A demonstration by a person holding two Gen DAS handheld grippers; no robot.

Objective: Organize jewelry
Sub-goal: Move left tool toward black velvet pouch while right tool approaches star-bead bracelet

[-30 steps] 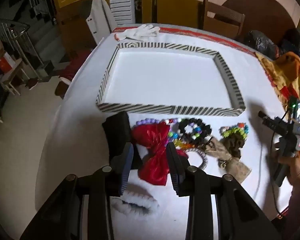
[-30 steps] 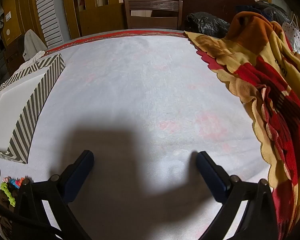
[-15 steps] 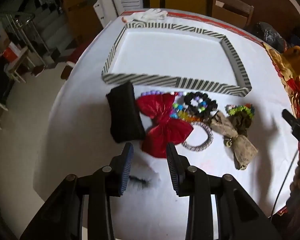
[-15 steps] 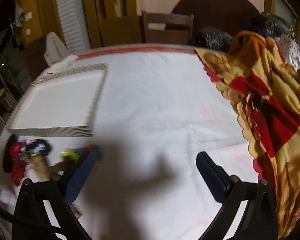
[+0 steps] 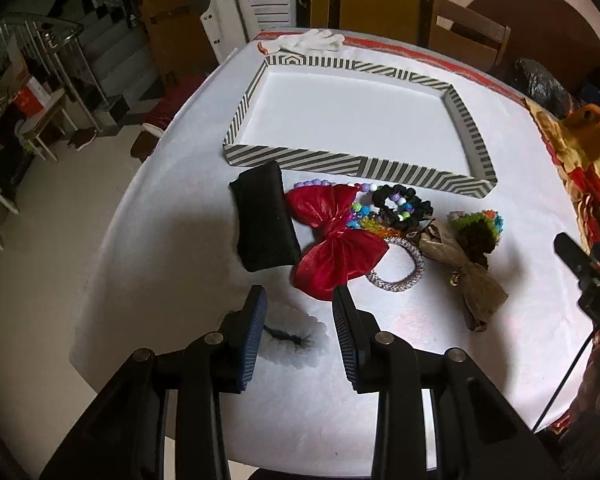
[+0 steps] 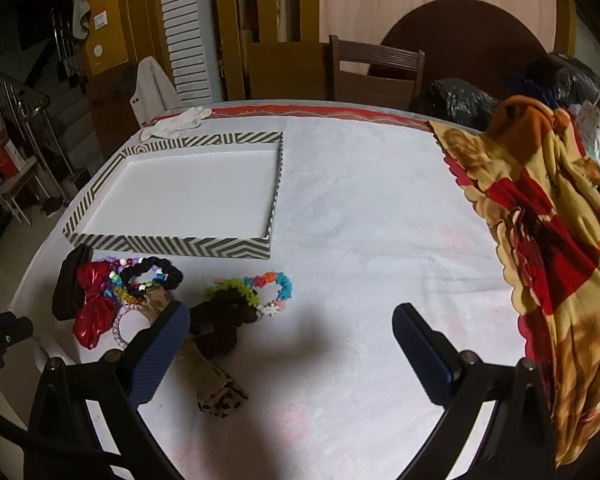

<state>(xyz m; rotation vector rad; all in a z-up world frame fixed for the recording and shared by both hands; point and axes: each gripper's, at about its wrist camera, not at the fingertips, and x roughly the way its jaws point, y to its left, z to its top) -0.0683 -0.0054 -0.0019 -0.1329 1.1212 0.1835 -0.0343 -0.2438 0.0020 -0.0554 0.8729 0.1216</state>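
Table: white cloth (image 6: 360, 220), red far border.
Far: wooden chair (image 6: 376, 72), louvred panel (image 6: 184, 36).
Left: pale floor (image 5: 48, 216), perhaps stairs (image 5: 100, 52).

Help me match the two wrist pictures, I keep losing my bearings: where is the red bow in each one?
Left wrist view: red bow lies centre, just beyond the left tongs.
Right wrist view: red bow lies far left, lower half, beside the black pouch.
Shared landmark: the striped tray, just behind the bow in both.

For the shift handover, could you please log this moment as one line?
striped tray: empty | jewelry pile: on table before tray | left gripper: open over white fluffy scrunchie | right gripper: open, empty
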